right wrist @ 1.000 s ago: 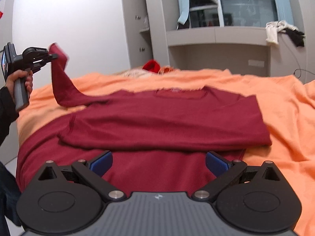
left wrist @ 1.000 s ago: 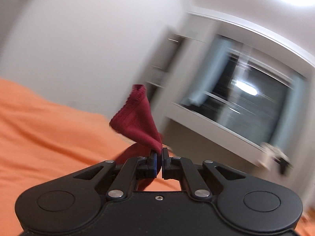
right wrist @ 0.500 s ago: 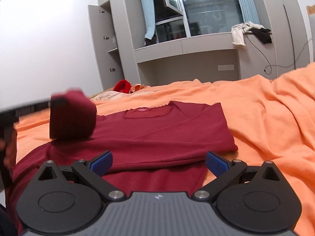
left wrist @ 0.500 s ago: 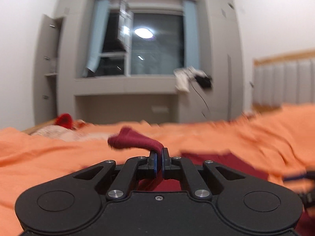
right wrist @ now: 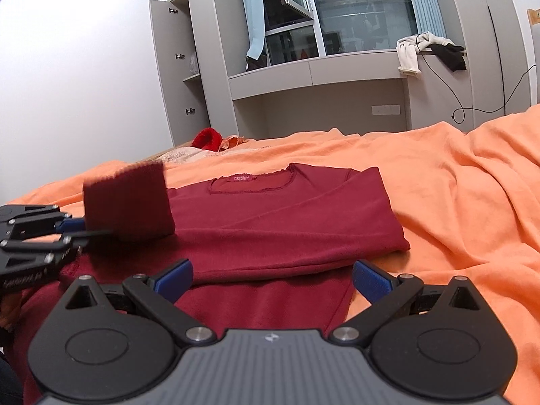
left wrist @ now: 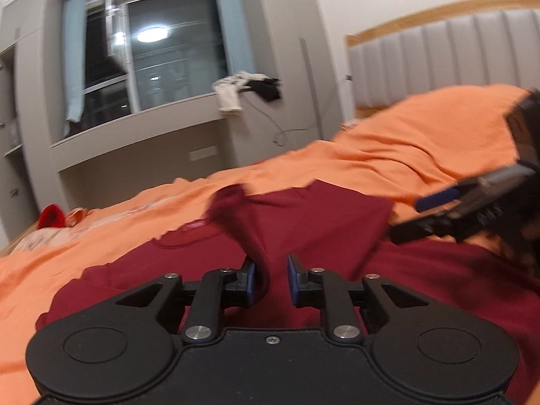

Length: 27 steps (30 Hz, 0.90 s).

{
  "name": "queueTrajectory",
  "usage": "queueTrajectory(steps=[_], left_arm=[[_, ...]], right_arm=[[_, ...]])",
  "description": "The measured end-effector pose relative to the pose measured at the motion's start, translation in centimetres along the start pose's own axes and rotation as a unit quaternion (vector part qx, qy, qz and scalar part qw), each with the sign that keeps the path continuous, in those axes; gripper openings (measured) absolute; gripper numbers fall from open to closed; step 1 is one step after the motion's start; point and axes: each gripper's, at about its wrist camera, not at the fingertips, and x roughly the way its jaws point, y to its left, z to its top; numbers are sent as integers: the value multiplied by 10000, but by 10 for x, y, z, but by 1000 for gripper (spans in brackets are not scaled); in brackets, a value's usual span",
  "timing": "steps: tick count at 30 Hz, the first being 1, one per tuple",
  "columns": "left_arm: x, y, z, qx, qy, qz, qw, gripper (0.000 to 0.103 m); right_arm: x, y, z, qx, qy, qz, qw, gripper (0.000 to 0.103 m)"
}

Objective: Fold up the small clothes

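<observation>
Dark red long-sleeved shirt (right wrist: 287, 222) lying flat on the orange bedspread (right wrist: 455, 182), neckline towards the window wall, one sleeve already folded across the body. Left gripper (left wrist: 270, 278), seen from its own camera: jaws opening, a narrow gap between the blue pads; the cuff end of the other sleeve (left wrist: 246, 222) rises from between them, lying against the left-hand pad and clear of the right-hand one, so the pads no longer press on it. From the right wrist view the same gripper (right wrist: 72, 231) enters at the left edge, low over the shirt, with the sleeve end (right wrist: 128, 202) standing just ahead of its fingertips, blurred. Right gripper (right wrist: 271, 278): jaws spread wide, nothing between the pads, hovering just before the near edge of the shirt; the folded body lies directly ahead of it. Beyond both grippers, at the far side of the bed, a small bright red garment (right wrist: 206, 138) rests apart from the shirt.
</observation>
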Motion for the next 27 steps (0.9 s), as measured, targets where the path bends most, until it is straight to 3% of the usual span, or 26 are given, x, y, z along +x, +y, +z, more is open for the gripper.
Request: queueTrajectory(steps=[4,9,11,15,19,21,22,24,27], left_arm=[[0,-3,-5,5,106,-386,9992,46],[-6,2,-4,-179,140,-726,9971,60],[-8,10,-1,-411,75,-707,9966,76],[-12,42,8,-923,-93,-251,9954,83],[-12,84,6,-1474,-89,678,9867,90],[-10,108,2,-1849,117,1330,9736,91],[-7,122,-2,-2086,286,1767,9615,91],[-4,149,-11,-2651,667,2540,9278,91],[-8,186,-31,-3642,698,2744,8872,90]], right_arm=[[2,-1,-2,40,68,-31,10000,103],[2,0,-3,14,74,-93,9999,103],[1,2,-3,-54,50,-128,9999,103],[1,11,1,-339,-45,-186,9992,103],[-2,25,6,-753,-270,-165,9967,103],[-1,35,9,-950,-434,-146,9944,103],[1,39,11,-1000,-477,-119,9938,103],[5,48,15,-1079,-556,0,9926,103],[12,58,18,-1246,-638,125,9901,103]])
